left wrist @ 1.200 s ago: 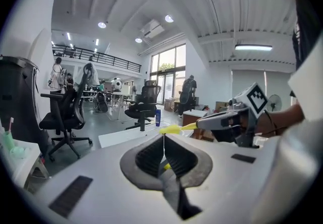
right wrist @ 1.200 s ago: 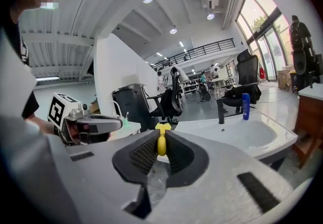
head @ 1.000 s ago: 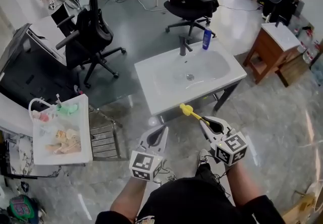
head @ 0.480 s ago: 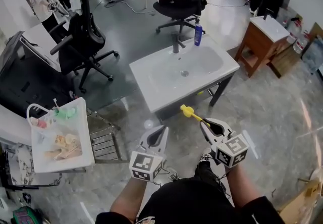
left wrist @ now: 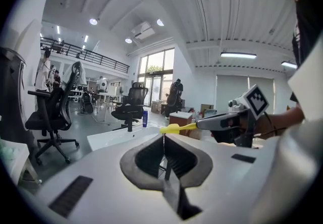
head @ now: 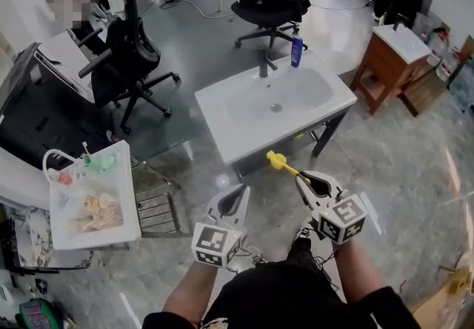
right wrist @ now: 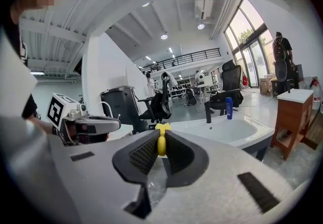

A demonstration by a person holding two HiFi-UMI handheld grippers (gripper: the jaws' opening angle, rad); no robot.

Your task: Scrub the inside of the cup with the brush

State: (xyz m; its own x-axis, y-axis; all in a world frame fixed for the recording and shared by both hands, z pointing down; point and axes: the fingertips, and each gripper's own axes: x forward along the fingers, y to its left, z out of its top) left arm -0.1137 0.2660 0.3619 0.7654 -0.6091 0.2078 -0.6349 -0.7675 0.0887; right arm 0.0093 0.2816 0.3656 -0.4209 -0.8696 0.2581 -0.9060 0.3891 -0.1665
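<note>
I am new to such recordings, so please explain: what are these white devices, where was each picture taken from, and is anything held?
No robot: a person holds two white two-jaw grippers. One picture comes from a camera on the person's head, looking down; the other two come from cameras riding on the grippers, looking along their jaws. The left gripper is shut and empty. The right gripper is shut on a yellow brush. Ahead stands a white rectangular washbasin with a dark tap and a blue bottle.
</note>
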